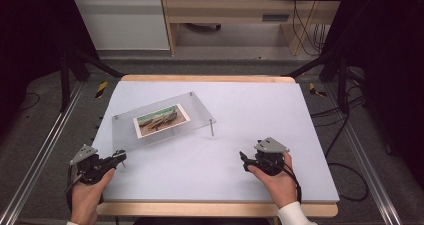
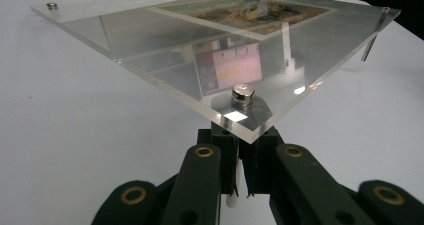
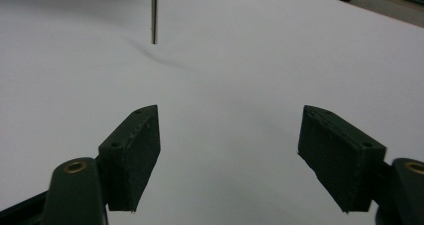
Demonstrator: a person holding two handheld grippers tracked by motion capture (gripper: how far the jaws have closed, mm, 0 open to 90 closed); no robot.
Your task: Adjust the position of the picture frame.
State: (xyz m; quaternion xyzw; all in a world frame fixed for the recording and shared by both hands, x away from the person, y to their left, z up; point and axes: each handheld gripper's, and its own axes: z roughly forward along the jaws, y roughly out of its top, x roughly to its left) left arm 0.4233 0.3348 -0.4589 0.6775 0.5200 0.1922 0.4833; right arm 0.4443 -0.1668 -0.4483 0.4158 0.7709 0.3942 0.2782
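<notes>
A clear acrylic plate (image 1: 197, 112) stands on thin metal legs at the table's middle left, with a landscape photo (image 1: 161, 119) lying in it. My left gripper (image 1: 120, 157) is at the plate's near left corner, shut on the corner post (image 2: 234, 187) under the plate (image 2: 125, 35). That post's metal cap (image 2: 243, 94) sits on top of the corner, and the photo (image 2: 250, 10) lies farther back. My right gripper (image 1: 243, 160) rests low at the front right, open (image 3: 230, 155) with nothing but bare table between its jaws. One plate leg (image 3: 154, 15) stands ahead of it.
The white table top (image 1: 260, 110) has a wooden rim. Black frame struts rise at both back corners, and cables lie on the floor to the right. A wooden cabinet stands beyond the far edge.
</notes>
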